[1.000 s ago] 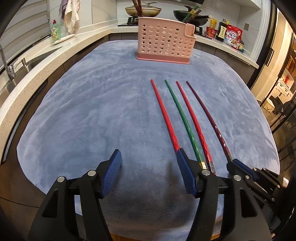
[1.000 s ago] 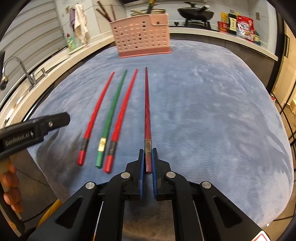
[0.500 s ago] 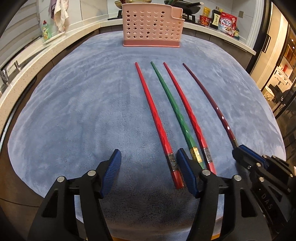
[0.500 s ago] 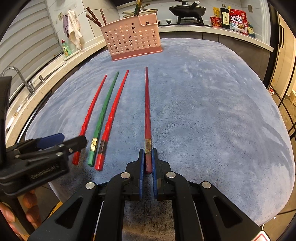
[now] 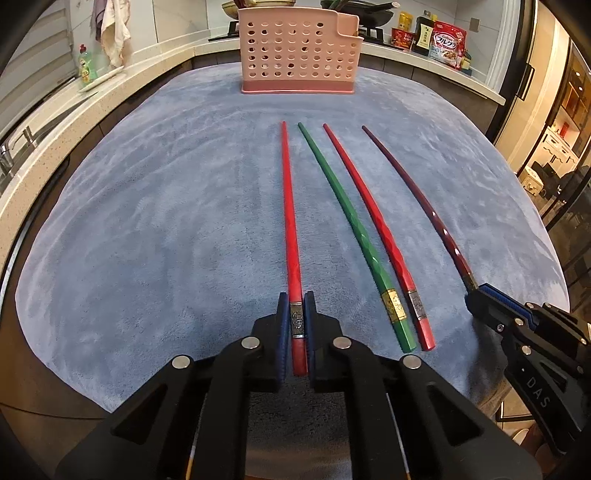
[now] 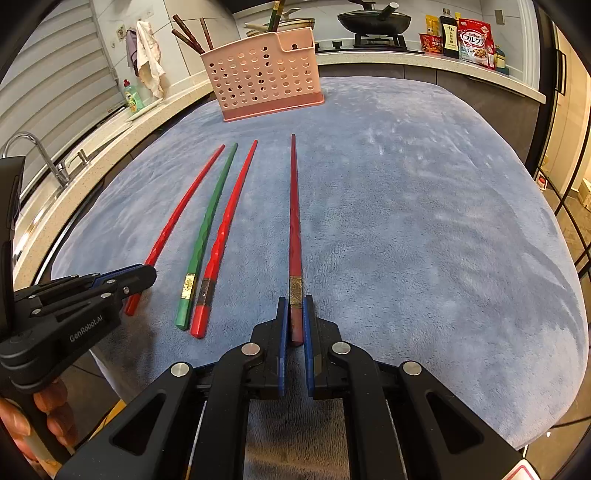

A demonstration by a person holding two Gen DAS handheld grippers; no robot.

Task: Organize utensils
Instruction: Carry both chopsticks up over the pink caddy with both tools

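Left wrist view: the left gripper [image 5: 296, 325] had its jaws pinching the red chopstick [image 5: 290, 225], which pointed to 12 o'clock at the pink holder [image 5: 297, 51]. A green chopstick [image 5: 351, 229] and a second red one [image 5: 373, 225] lay at 2 o'clock on the blue-covered counter [image 5: 147, 221].

Right wrist view: the right gripper [image 6: 295, 325] clamped the dark red chopstick [image 6: 294, 221]; a frying pan [image 6: 373, 20] stood at 1 o'clock.

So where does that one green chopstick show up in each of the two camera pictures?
Left wrist view: the green chopstick lies right of centre, second of the four from the left, flat on the blue cloth.
Right wrist view: the green chopstick lies left of centre, again second from the left.
Shared landmark: the pink basket stands beyond the chopstick tips in both.
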